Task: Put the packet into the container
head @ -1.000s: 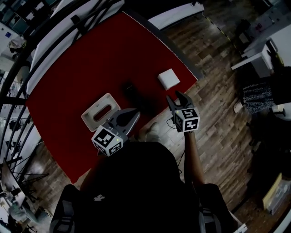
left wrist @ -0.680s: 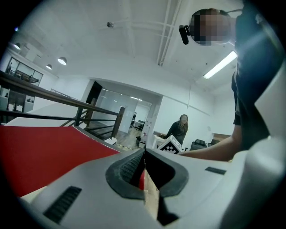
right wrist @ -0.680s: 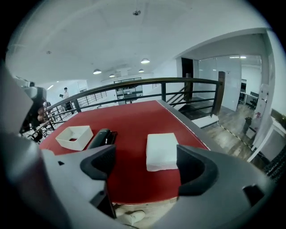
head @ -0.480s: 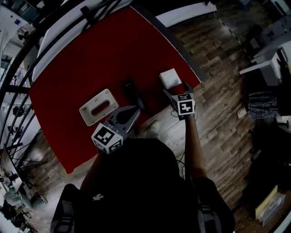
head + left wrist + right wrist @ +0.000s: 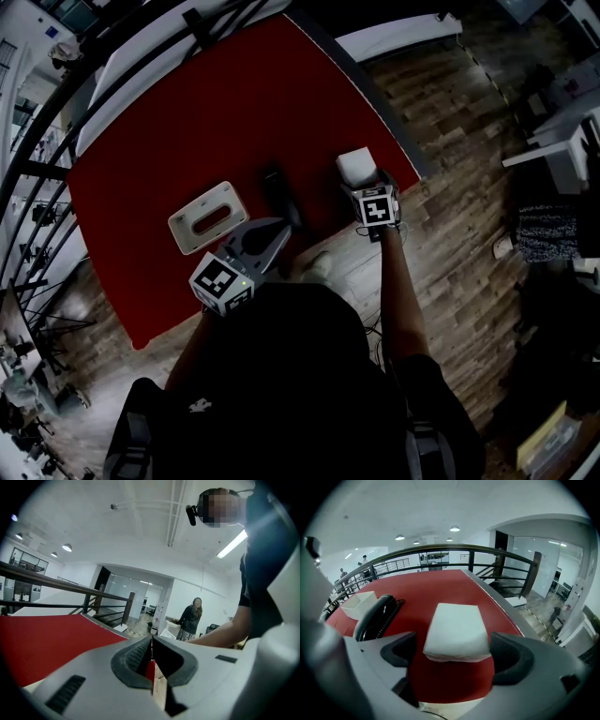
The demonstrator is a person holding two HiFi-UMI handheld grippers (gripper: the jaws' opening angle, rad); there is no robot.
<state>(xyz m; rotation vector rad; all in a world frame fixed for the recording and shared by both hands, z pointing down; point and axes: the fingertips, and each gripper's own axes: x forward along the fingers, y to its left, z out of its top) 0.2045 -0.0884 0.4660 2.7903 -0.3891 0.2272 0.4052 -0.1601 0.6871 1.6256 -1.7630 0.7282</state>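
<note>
White, pillowy packet, likely light and squashy, lies untouched between the opening jaws of the right gripper, best pinched across its sides; the left gripper is closed on nothing.

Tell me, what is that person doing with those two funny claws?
A person holds the right hand-held gripper at a white packet on the red table. Its jaws are opening, and the packet lies between them, not gripped yet. The left hand-held gripper is shut and empty, close to the person's body. The white container sits farther left on the table.
</note>
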